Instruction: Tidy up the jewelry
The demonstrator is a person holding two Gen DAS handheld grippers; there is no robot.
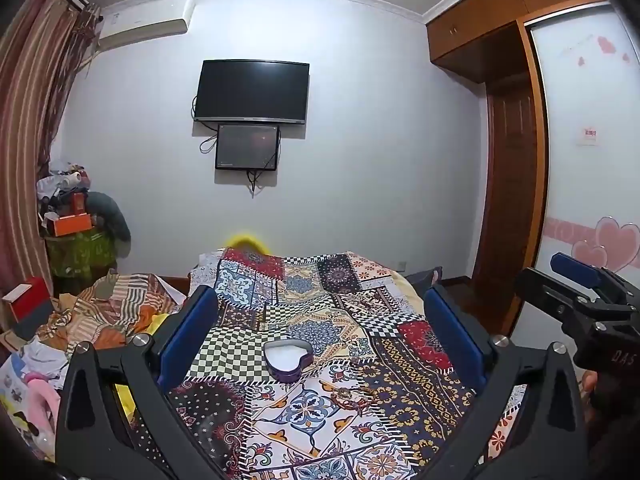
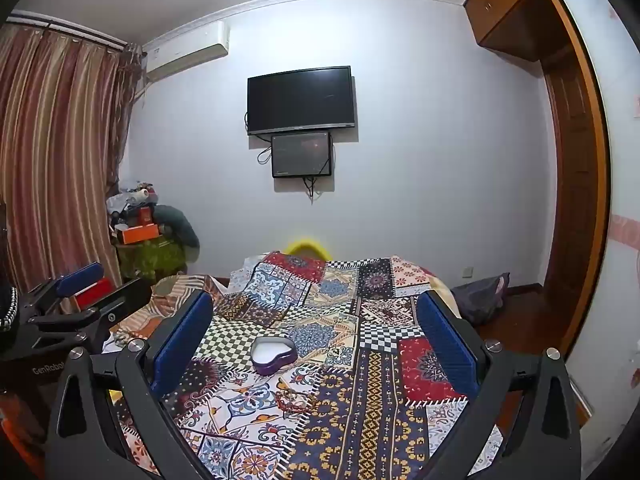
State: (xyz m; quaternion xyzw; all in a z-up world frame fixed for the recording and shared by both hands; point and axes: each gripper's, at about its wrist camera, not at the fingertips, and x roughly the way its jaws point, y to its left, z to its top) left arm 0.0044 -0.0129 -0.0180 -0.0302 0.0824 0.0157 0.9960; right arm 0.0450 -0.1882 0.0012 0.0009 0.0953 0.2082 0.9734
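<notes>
1 heart box (image 1: 287, 360), 2 screens (image 1: 251, 92)

A home bedroom — a bed (image 1: 320, 320) under a patchwork cover, a television (image 1: 251, 92) on the wall, striped curtains (image 2: 56, 152), an air conditioner (image 1: 144, 24) near the ceiling and a wooden wardrobe (image 1: 512, 20) — all lived-in.

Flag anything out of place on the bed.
The jewelry lies loose on the patterned bedspread, just outside the open heart-shaped box, whose inside looks bare white. Nothing looks spilled or damaged.
</notes>
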